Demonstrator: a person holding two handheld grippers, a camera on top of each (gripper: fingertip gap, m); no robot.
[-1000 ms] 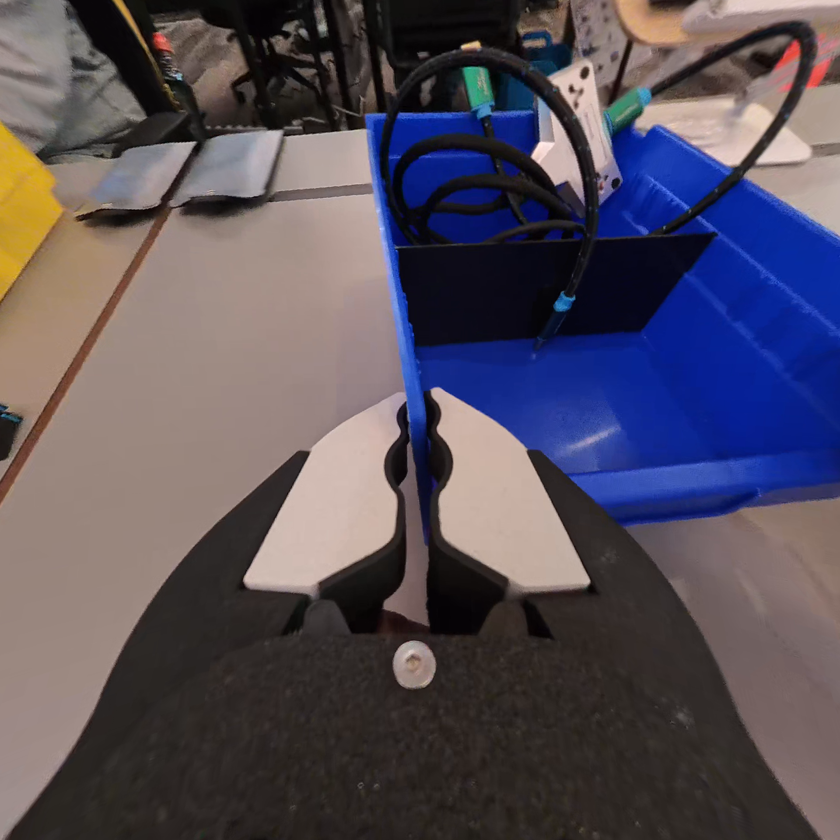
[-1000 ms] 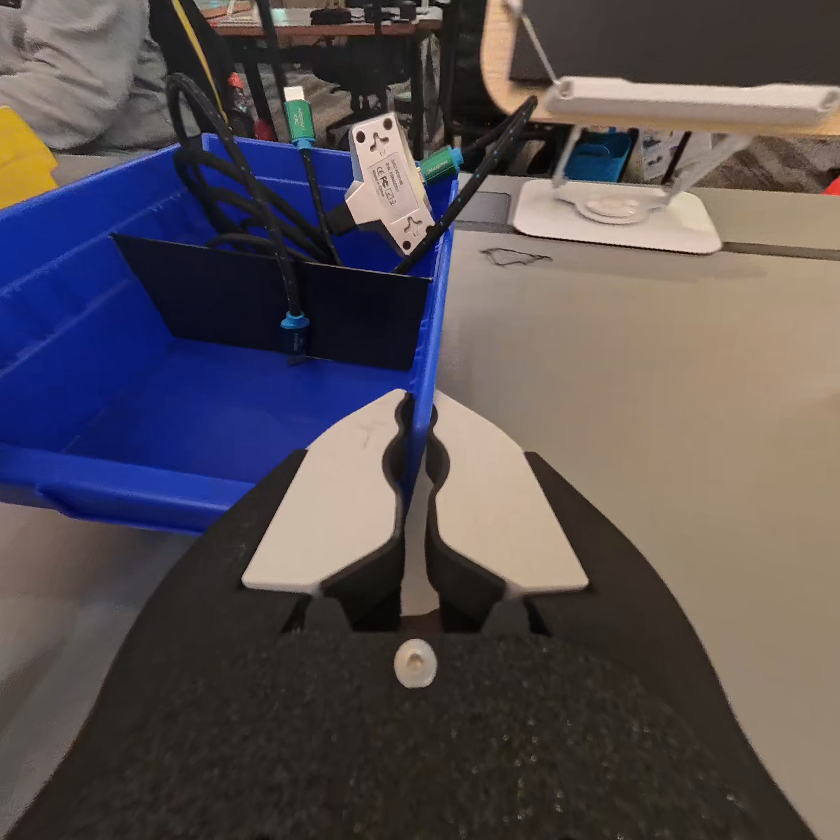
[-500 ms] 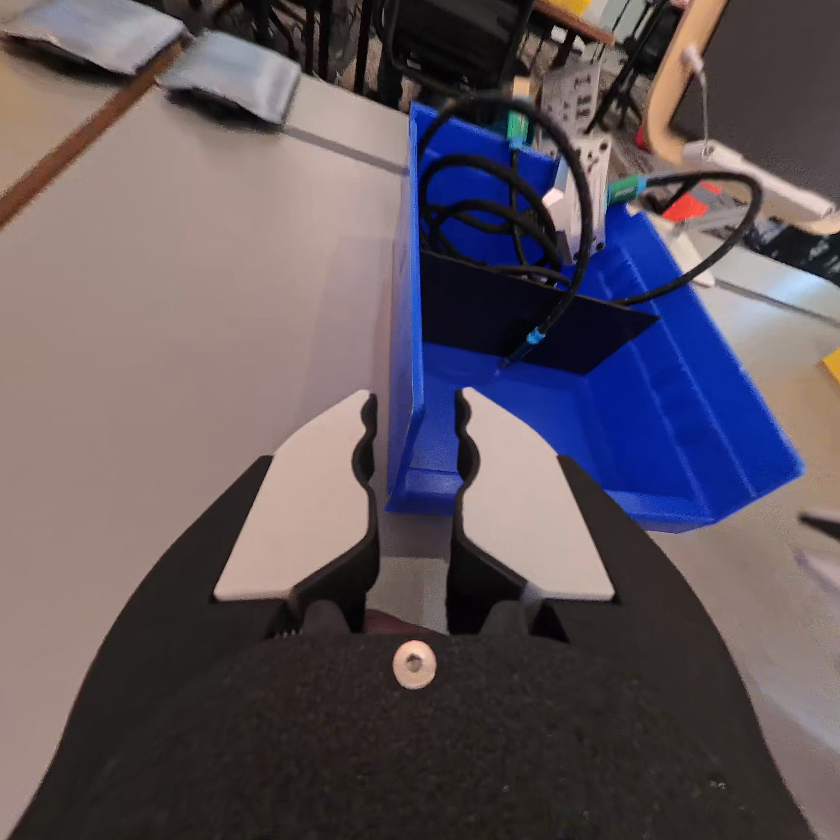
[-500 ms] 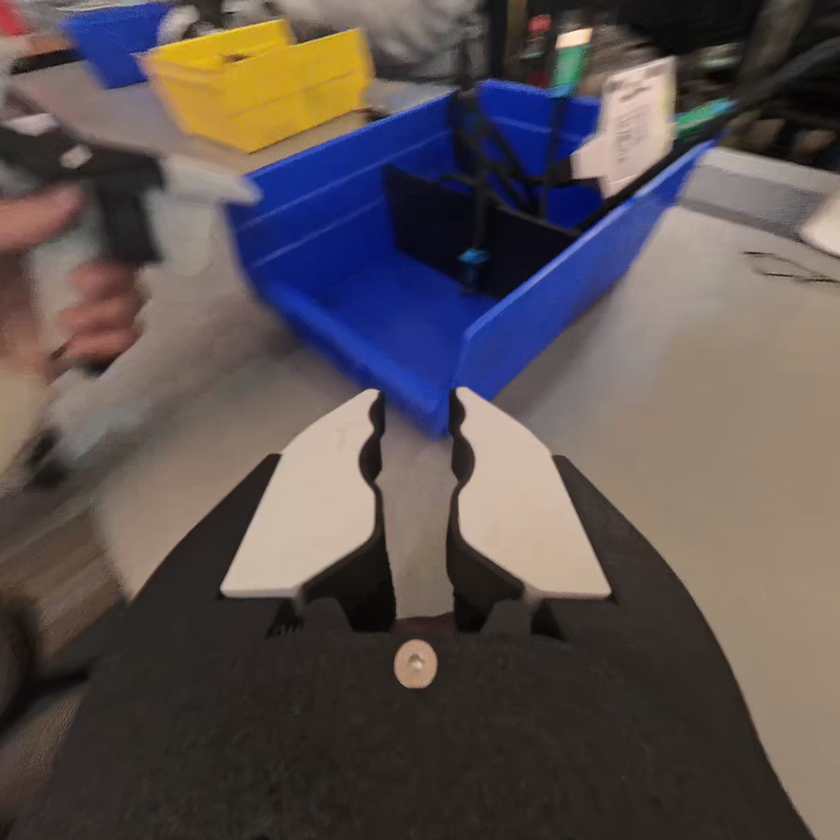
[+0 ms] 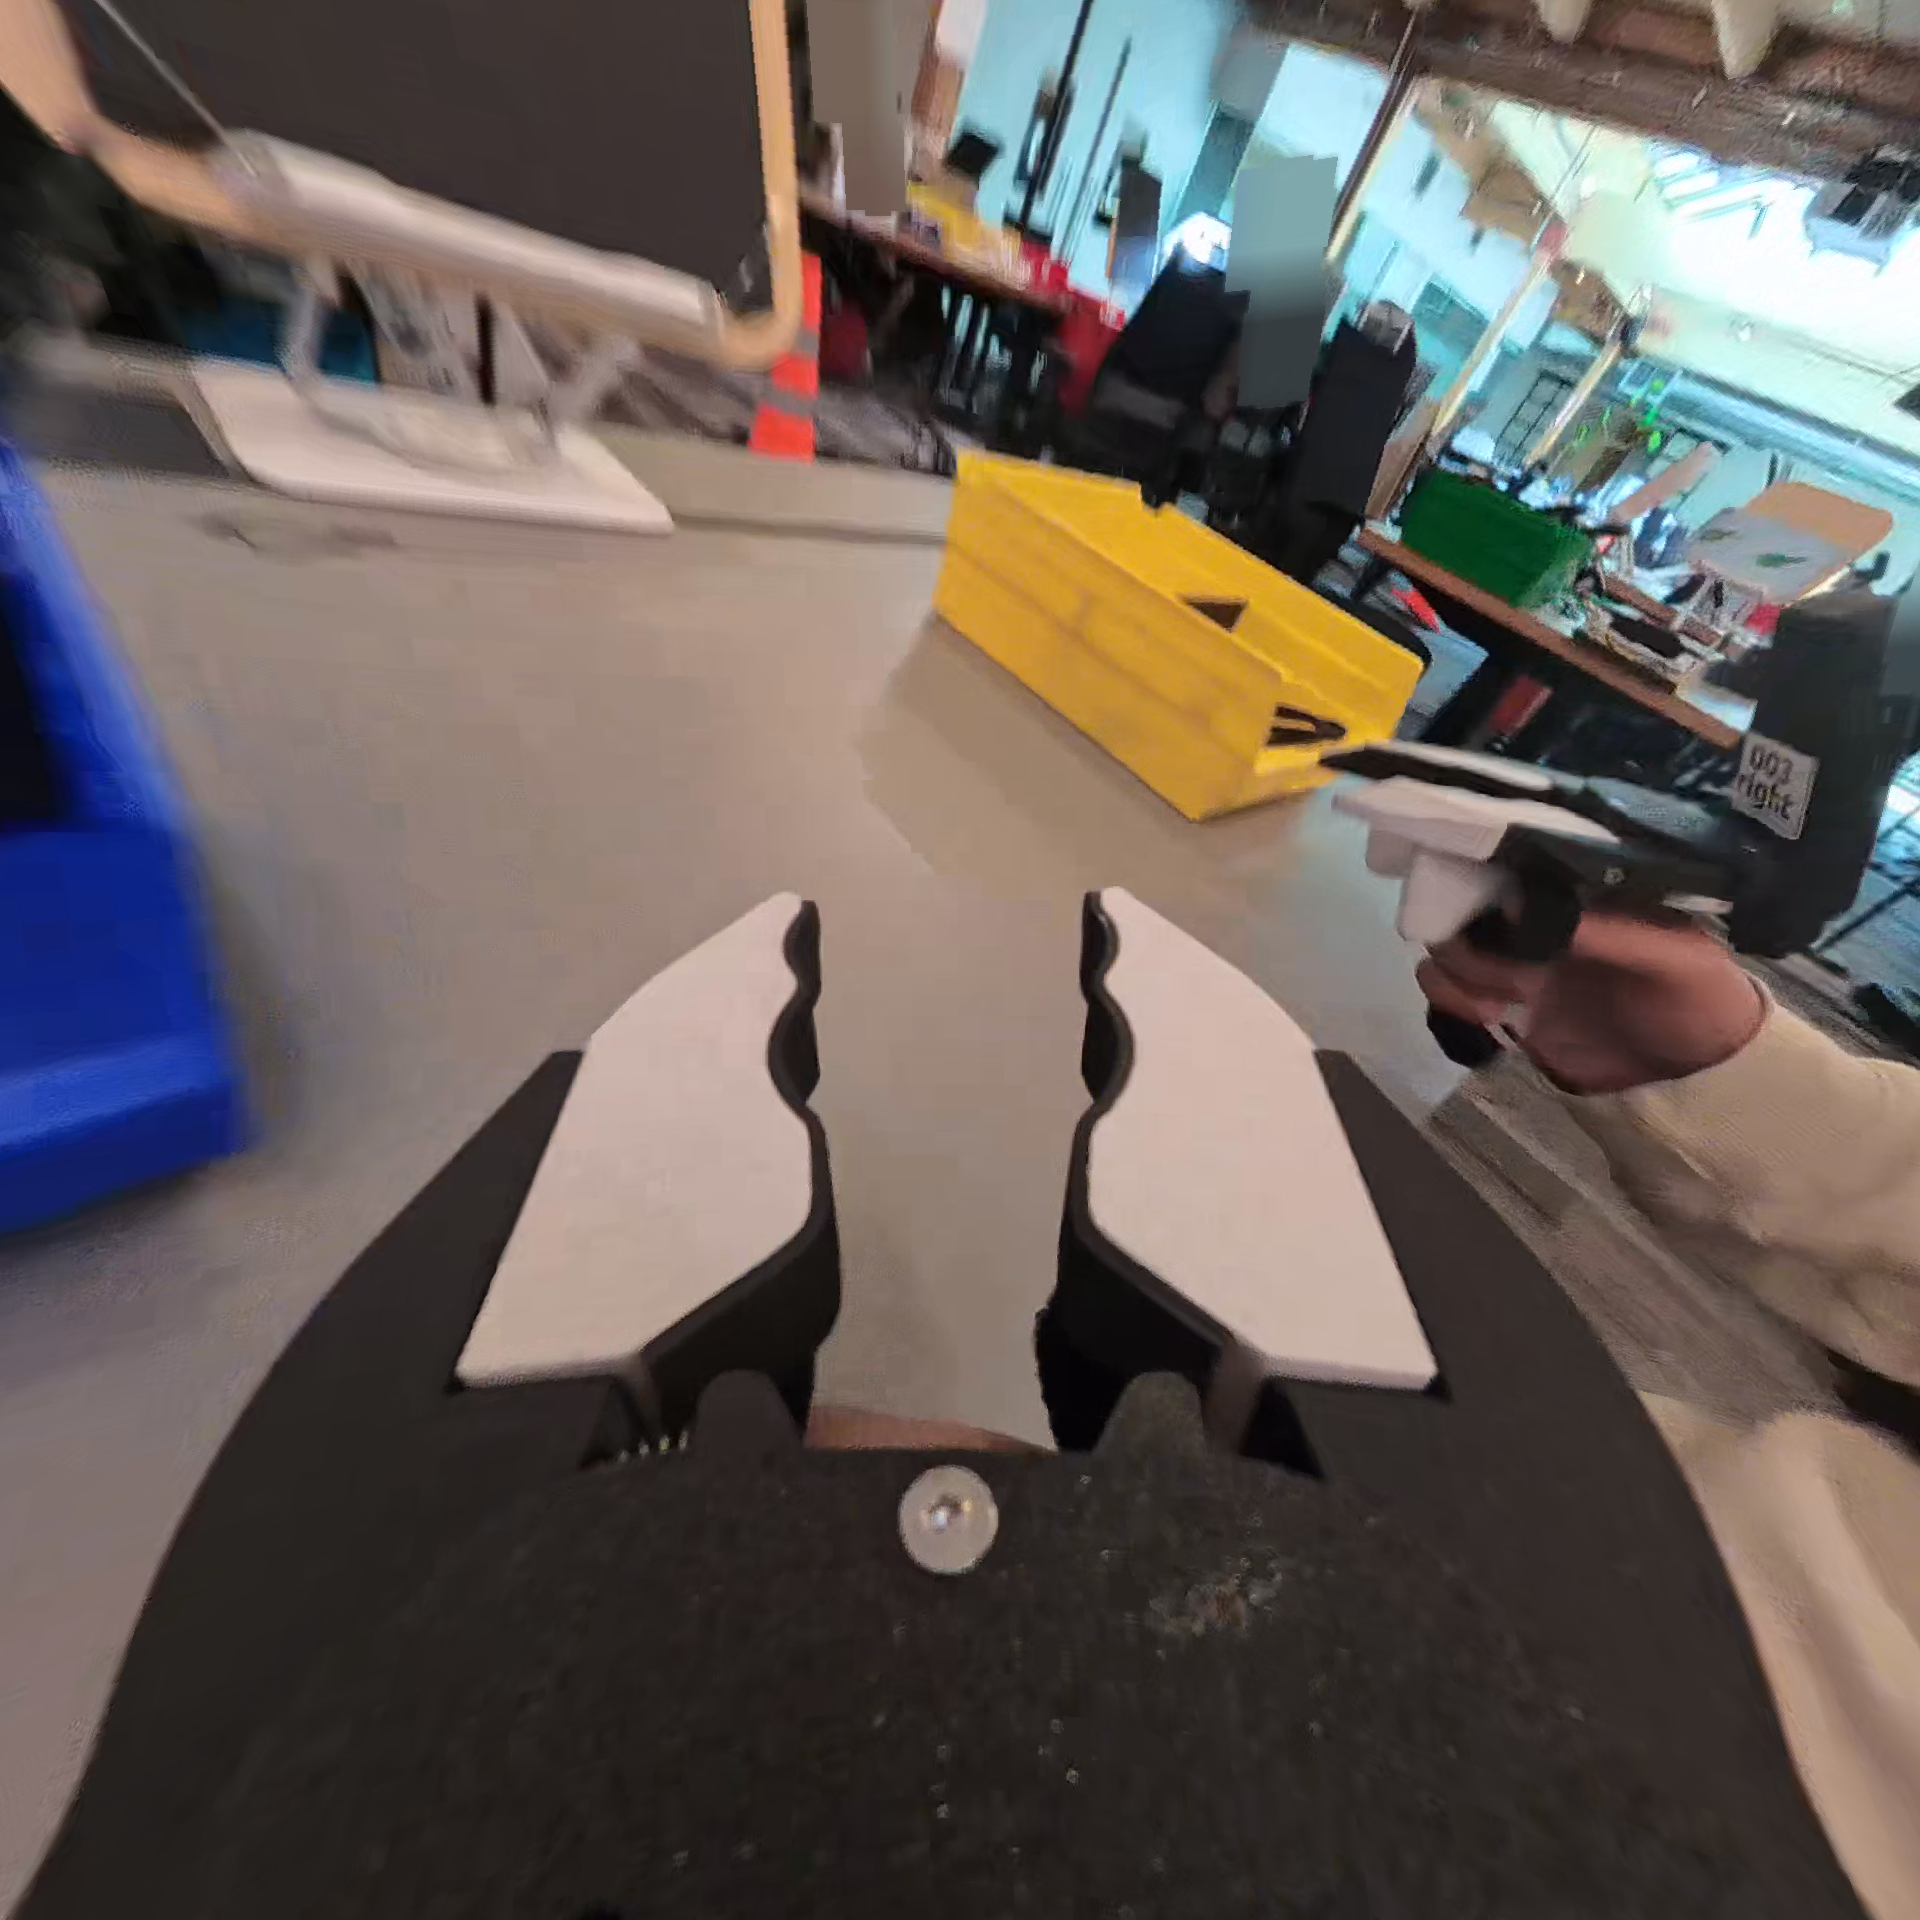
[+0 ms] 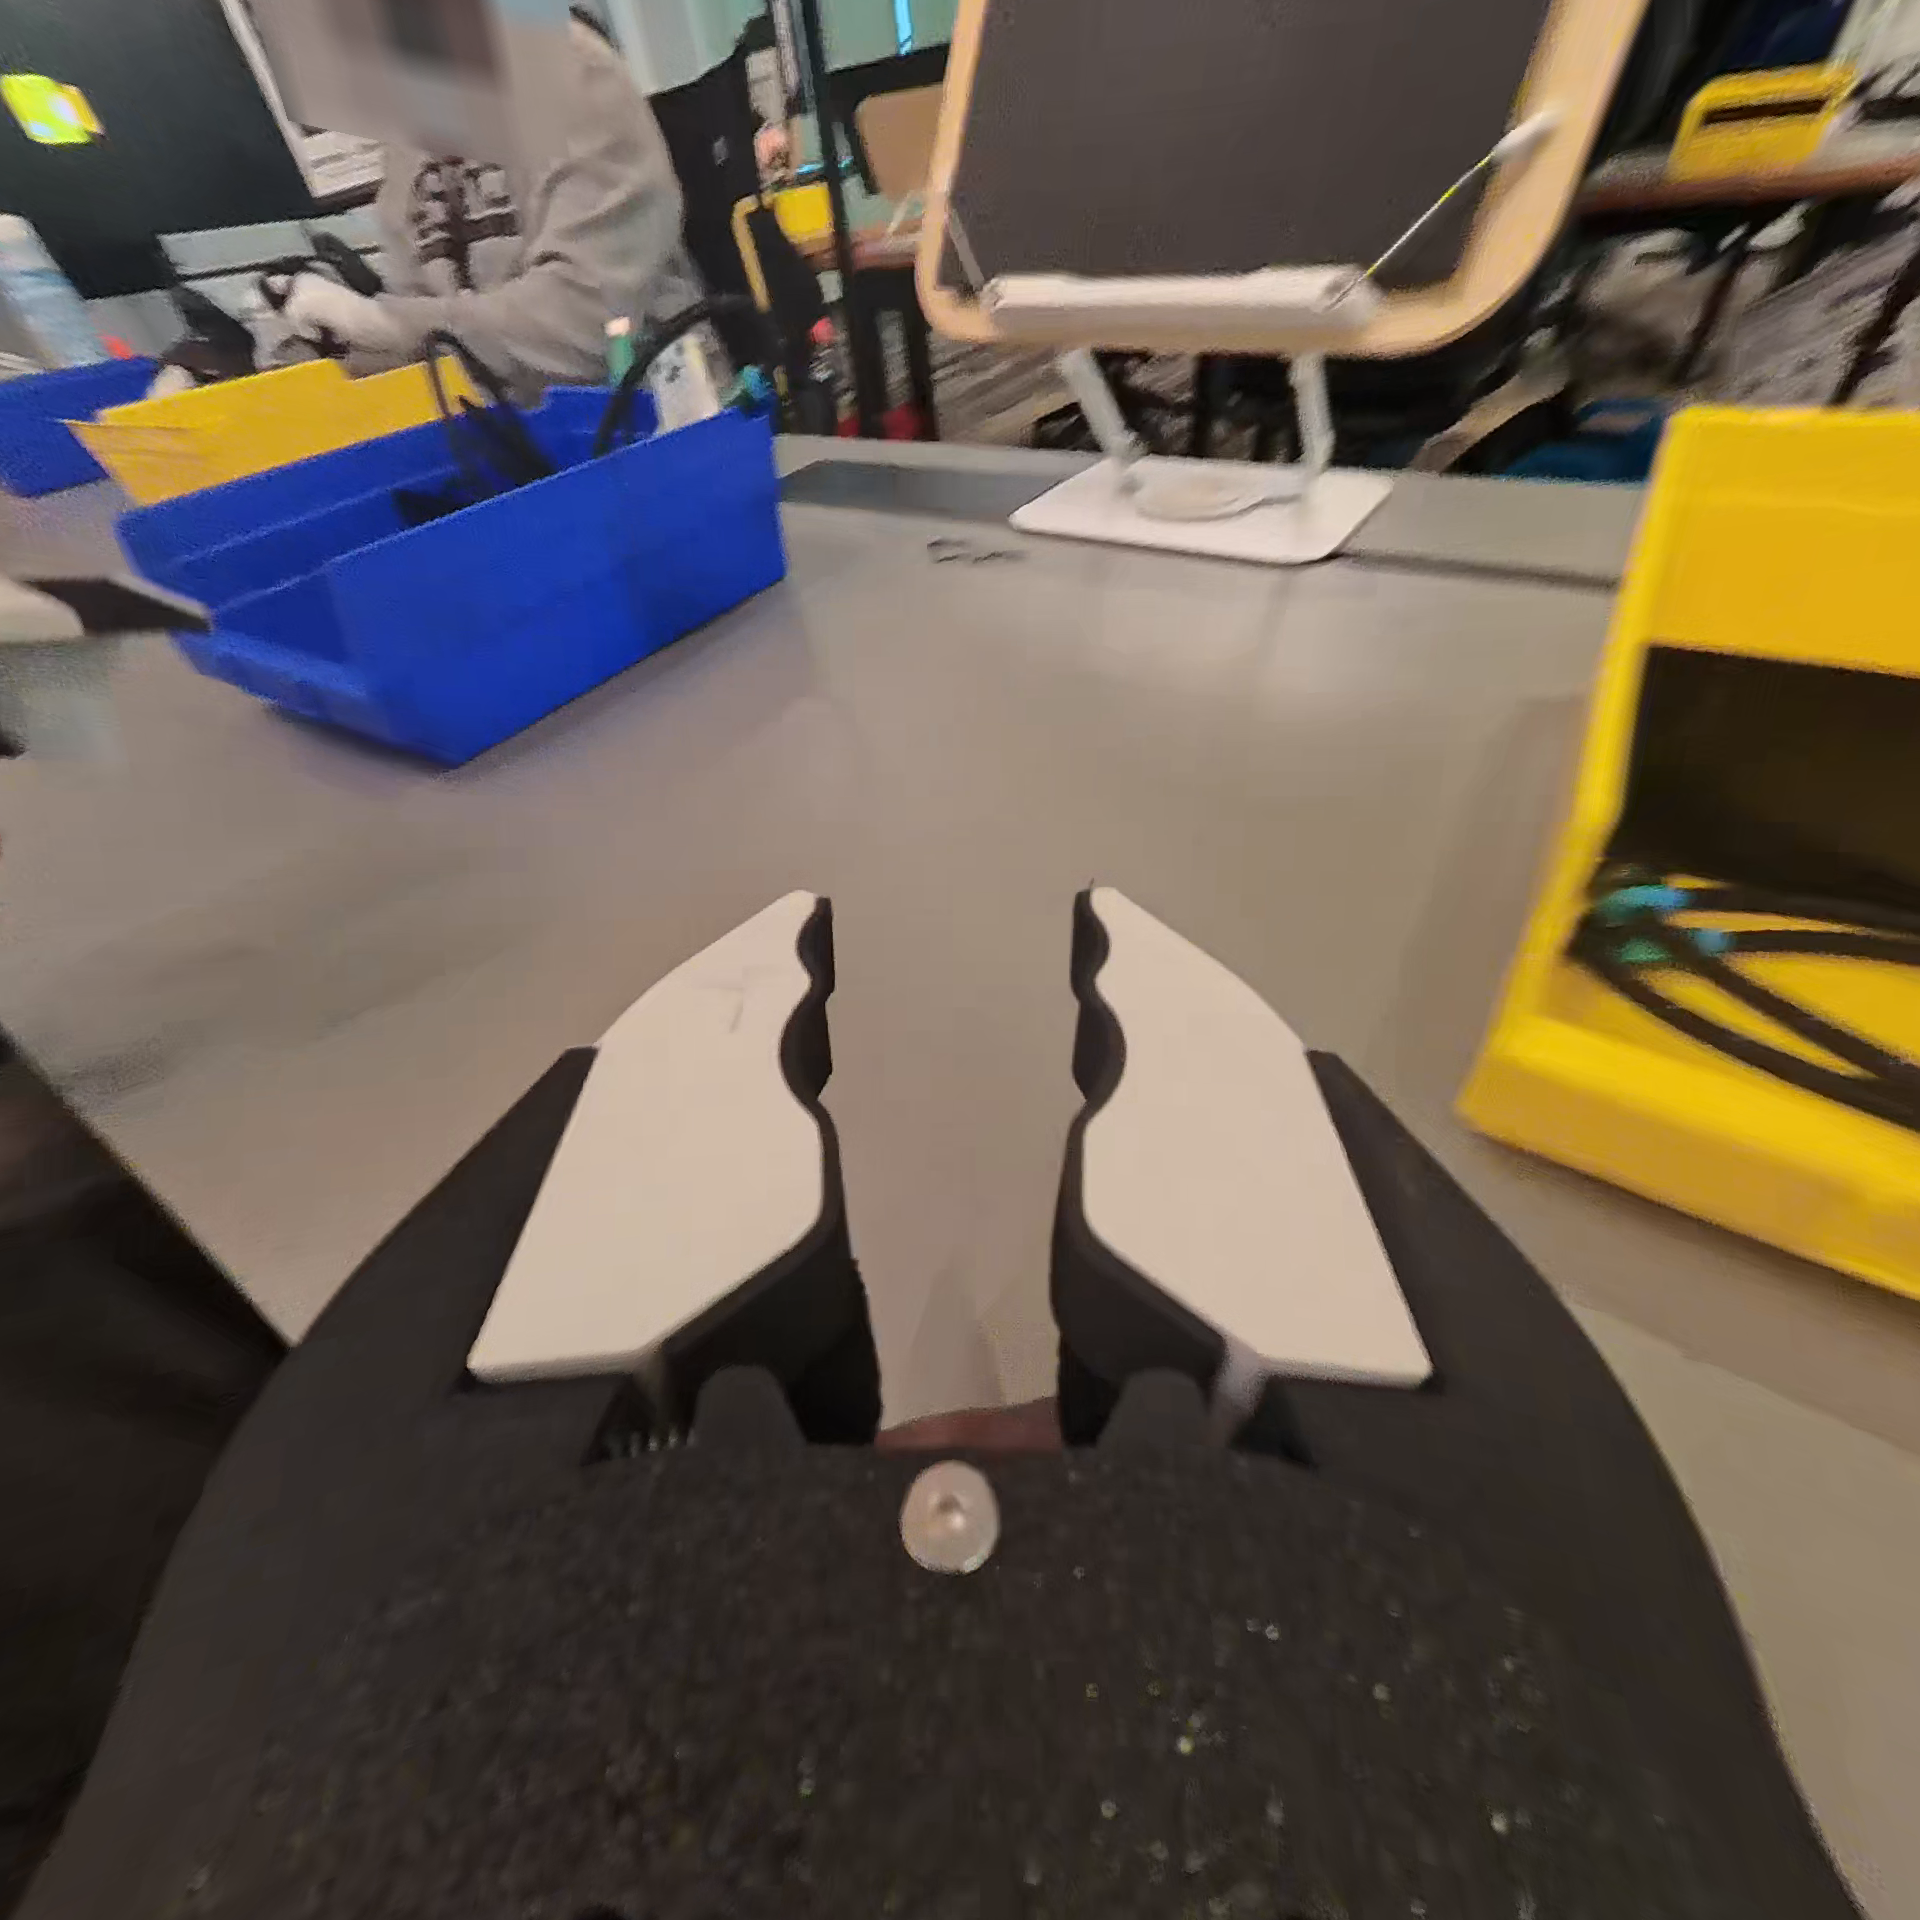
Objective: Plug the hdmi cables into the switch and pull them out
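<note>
A: Where's your left gripper re the blue bin?
B: To the bin's right, over bare table; jaws apart, nothing held.
A: Right gripper?
B: Right of bin too, jaws apart, empty. Cables and switch sit in bin's far compartment. More cables in yellow bin.

Two wide-angle cameras, each mounted low behind its own gripper, look forward along the fingers over a grey table. The left wrist view sits close above the tabletop, facing toward a yellow bin, with the blue bin blurred at its left edge. The right wrist view faces the table's far side, blue bin left, yellow bin near right. Both share these bins and a white stand
</note>
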